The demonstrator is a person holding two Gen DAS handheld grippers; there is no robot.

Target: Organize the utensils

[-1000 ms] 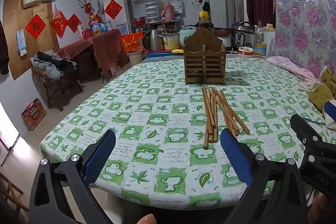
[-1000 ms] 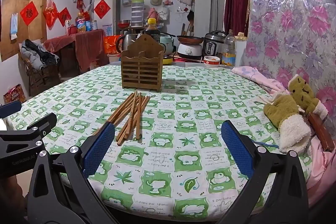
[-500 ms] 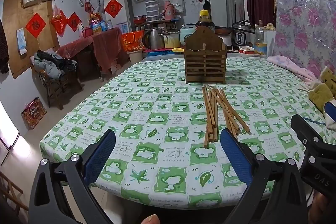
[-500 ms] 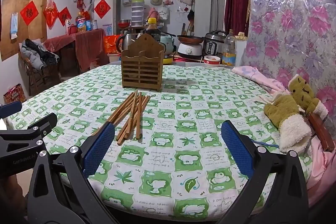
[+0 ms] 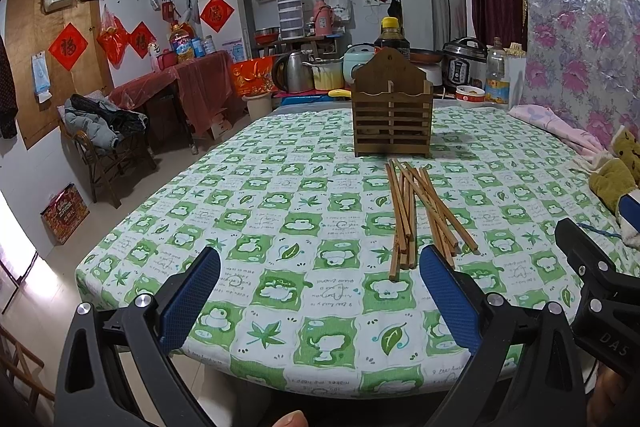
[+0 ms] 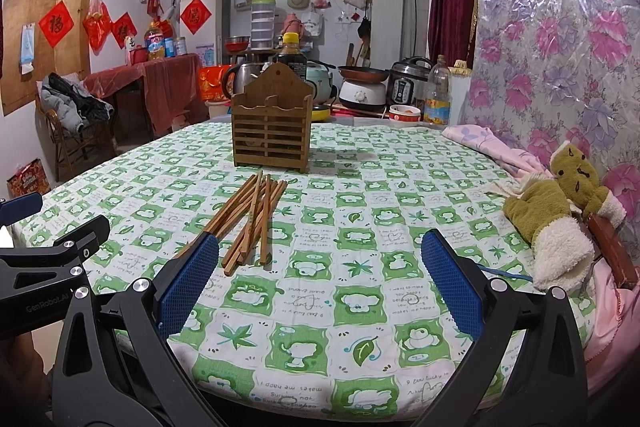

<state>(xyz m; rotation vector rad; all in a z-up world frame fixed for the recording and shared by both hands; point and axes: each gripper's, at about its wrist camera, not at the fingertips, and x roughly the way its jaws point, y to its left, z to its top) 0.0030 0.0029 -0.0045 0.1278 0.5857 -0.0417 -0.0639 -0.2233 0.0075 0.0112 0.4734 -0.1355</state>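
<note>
Several wooden chopsticks (image 5: 420, 211) lie loose in a pile on the green-and-white tablecloth (image 5: 280, 227); they also show in the right wrist view (image 6: 252, 219). A slatted wooden utensil holder (image 5: 391, 115) stands upright behind them, and it appears empty in the right wrist view (image 6: 273, 131). My left gripper (image 5: 320, 291) is open and empty above the table's near edge, left of the pile's near ends. My right gripper (image 6: 320, 287) is open and empty, to the right of the pile.
A green plush toy (image 6: 560, 211) and pink cloth (image 6: 492, 147) lie at the table's right side. Pots, a kettle, a rice cooker and bottles (image 6: 436, 95) crowd the counter beyond the table. A chair with clothes (image 5: 100, 131) stands on the floor at left.
Both grippers have crept very slightly forward toward the table; the chopsticks and the holder have not moved.
</note>
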